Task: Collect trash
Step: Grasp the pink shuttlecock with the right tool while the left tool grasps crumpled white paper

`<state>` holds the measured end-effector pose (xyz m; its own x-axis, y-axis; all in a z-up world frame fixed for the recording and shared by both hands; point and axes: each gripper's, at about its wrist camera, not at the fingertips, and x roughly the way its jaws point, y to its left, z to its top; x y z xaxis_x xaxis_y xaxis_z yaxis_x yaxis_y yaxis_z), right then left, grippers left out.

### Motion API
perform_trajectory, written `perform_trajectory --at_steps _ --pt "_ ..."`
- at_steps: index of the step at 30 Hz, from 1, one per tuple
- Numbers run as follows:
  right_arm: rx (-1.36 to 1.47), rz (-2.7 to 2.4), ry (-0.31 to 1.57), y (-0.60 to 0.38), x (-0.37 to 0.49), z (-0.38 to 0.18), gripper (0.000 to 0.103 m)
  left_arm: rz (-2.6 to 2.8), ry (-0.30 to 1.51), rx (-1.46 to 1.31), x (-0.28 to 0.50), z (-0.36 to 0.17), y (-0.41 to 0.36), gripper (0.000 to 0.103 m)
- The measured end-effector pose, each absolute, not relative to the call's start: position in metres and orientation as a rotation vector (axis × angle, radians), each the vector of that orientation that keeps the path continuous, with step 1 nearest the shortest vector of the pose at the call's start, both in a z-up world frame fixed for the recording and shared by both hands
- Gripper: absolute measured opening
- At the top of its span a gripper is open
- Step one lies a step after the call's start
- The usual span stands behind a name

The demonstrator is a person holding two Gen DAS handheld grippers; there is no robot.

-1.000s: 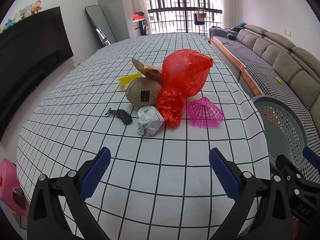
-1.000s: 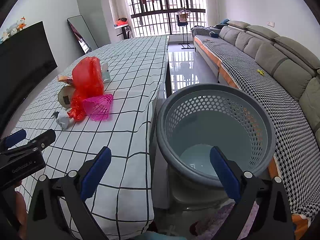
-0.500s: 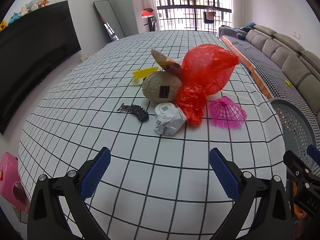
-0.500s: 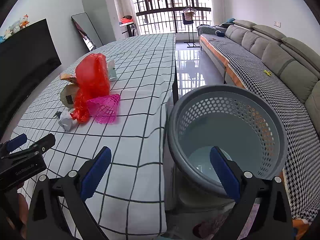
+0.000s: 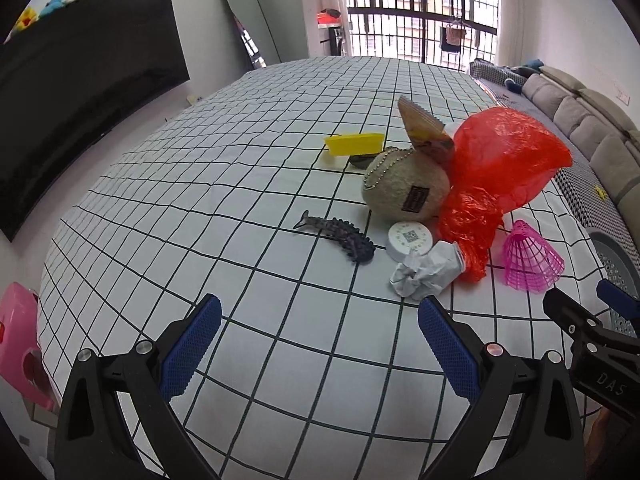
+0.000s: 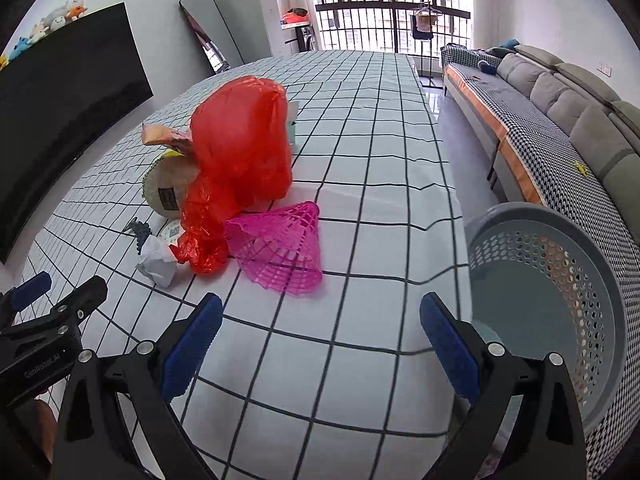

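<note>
A pile of trash lies on the checked table (image 5: 248, 208): a red plastic bag (image 5: 496, 168) (image 6: 240, 152), a crumpled white paper (image 5: 426, 272) (image 6: 158, 260), a pink mesh cone (image 5: 530, 260) (image 6: 280, 244), a round beige pouch (image 5: 404, 188), a white round lid (image 5: 410, 238), a dark toy creature (image 5: 340, 236) and a yellow piece (image 5: 354, 144). My left gripper (image 5: 318, 344) is open, just short of the crumpled paper. My right gripper (image 6: 320, 344) is open over the table's right part, the pink cone ahead of it. A grey perforated basket (image 6: 560, 288) stands beside the table on the right.
A grey sofa (image 6: 560, 96) runs along the right wall. A black screen (image 5: 80, 92) fills the left wall, with a mirror (image 6: 210, 36) leaning at the back. A pink stool (image 5: 20, 344) stands off the table's left edge. Bare cloth lies in front of both grippers.
Both grippers have swung left and moved closer to the pile. The basket has slid from the centre of the right wrist view to its right edge. Both stay open.
</note>
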<state>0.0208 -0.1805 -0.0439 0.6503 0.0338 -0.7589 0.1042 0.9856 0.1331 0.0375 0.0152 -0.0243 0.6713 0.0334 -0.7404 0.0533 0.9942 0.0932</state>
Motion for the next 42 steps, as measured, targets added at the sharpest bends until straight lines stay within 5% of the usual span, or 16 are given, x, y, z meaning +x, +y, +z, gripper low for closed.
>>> perform_trajectory --at_steps 26,33,42 --pt "0.096 -0.089 0.955 -0.156 0.085 -0.063 0.093 -0.056 0.877 0.066 0.060 -0.040 0.026 0.097" --pt "0.068 -0.097 0.929 -0.158 0.075 -0.058 0.052 -0.072 0.883 0.049 0.055 -0.040 0.023 0.097" --pt "0.104 -0.081 0.881 -0.174 0.049 -0.049 0.040 -0.116 0.901 0.036 0.050 -0.040 0.005 0.097"
